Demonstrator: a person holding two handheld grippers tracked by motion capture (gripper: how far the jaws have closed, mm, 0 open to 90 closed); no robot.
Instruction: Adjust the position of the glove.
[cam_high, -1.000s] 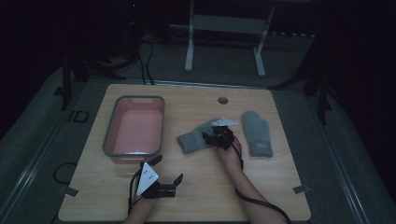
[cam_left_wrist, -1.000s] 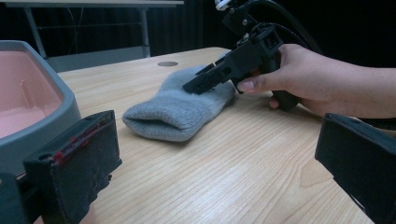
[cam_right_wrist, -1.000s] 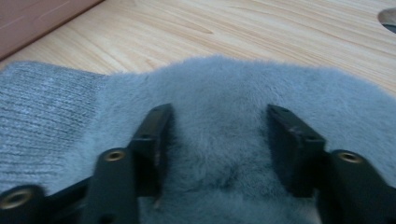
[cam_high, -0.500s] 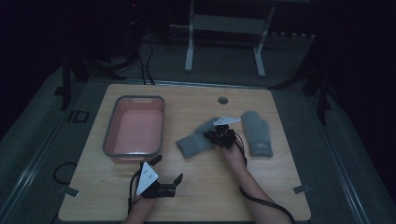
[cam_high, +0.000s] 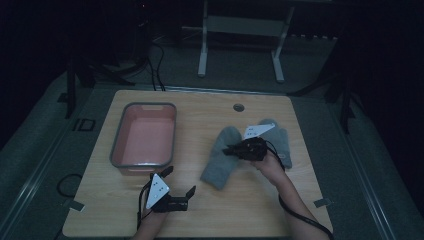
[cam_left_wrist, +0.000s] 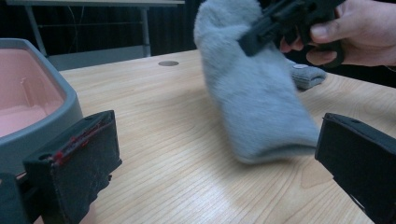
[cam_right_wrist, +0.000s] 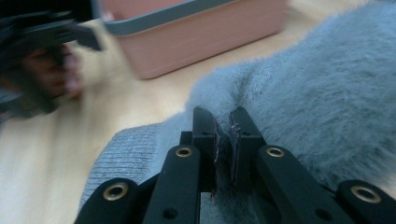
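Now, grip: your right gripper (cam_high: 234, 149) has just closed, pinching the grey mitten (cam_high: 223, 157) partly off the table (cam_high: 210, 215).
Left gripper (cam_high: 181, 181): wide open, holding nothing.
Risk: thin fuzzy pinch may slip before the pink tray (cam_high: 118, 150).

Grey fleece mitten (cam_high: 222, 157): soft, fuzzy pile, ribbed knit cuff seen in the right gripper view. It is pinched at a fold of its fleece (cam_right_wrist: 261, 88) and partly raised from the wooden table; in the left gripper view the upper part (cam_left_wrist: 233, 28) is held up and the body hangs slanting down, its lower end (cam_left_wrist: 275, 140) resting on the table, slightly blurred. Located right of centre on the table, well apart from the pink tray.

Second grey mitten (cam_high: 281, 142): same material and colour, laid flat on the table just beside the first, on its right, partly hidden in the high view.
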